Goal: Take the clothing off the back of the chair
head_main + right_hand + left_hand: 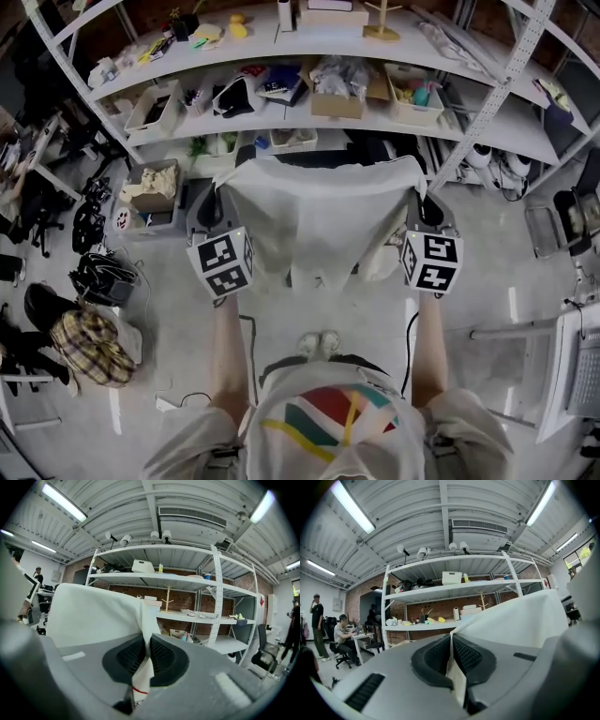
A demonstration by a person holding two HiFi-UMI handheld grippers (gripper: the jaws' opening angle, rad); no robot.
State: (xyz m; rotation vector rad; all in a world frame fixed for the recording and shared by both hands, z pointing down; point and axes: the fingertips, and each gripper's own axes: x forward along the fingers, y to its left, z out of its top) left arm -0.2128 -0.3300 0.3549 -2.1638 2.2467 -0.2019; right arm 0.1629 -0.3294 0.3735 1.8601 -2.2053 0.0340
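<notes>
A white garment [323, 220] hangs stretched in the air between both grippers, in front of the person. My left gripper [217, 202] is shut on its upper left corner, and the cloth [506, 623] runs pinched between the black pads [465, 654]. On the other side my right gripper [424, 206] is shut on the upper right corner, with the white cloth [93, 611] clamped between its pads [159, 654]. The garment's lower edge dangles at about the height of the marker cubes. The chair is hidden behind the garment or out of view.
A tall white shelving rack [309, 103] full of boxes and small items stands straight ahead. Bags and a plaid bundle [89, 345] lie on the floor at left. Desks with people [344, 637] sit far left. A white cart [581, 366] stands at right.
</notes>
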